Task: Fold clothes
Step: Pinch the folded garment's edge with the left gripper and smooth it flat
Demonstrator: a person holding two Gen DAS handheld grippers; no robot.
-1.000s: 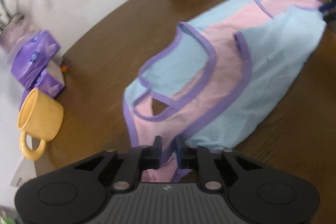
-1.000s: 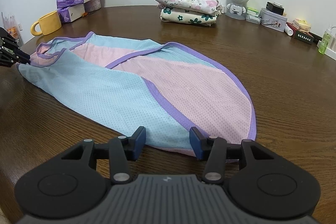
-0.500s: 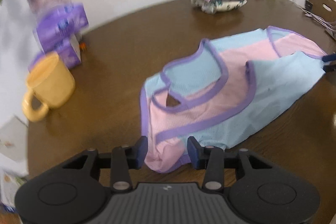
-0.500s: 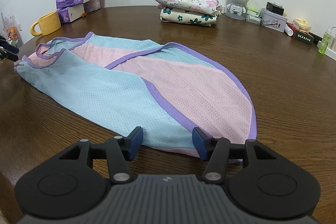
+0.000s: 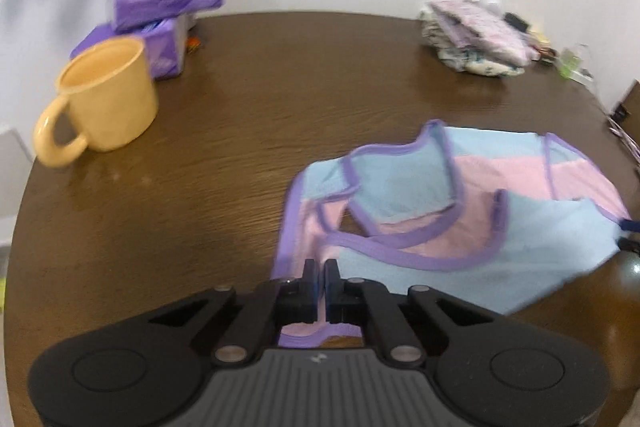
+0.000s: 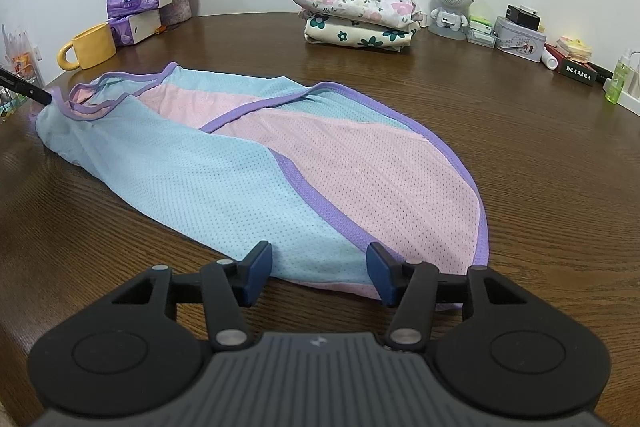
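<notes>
Garment (image 6: 256, 163) hem between spread right tool (image 6: 318, 269), left tool (image 5: 321, 281) seemingly pinching strap.

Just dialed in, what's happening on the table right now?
A person with handheld tongs in each hand is folding a blue-and-pink mesh garment spread on the round wooden table. The left tongs are shut on the garment's purple-trimmed edge at the shoulder end. The right tongs are open at the hem end, fingers either side of the fabric, nothing gripped. A yellow mug and folded floral clothes sit farther back.
</notes>
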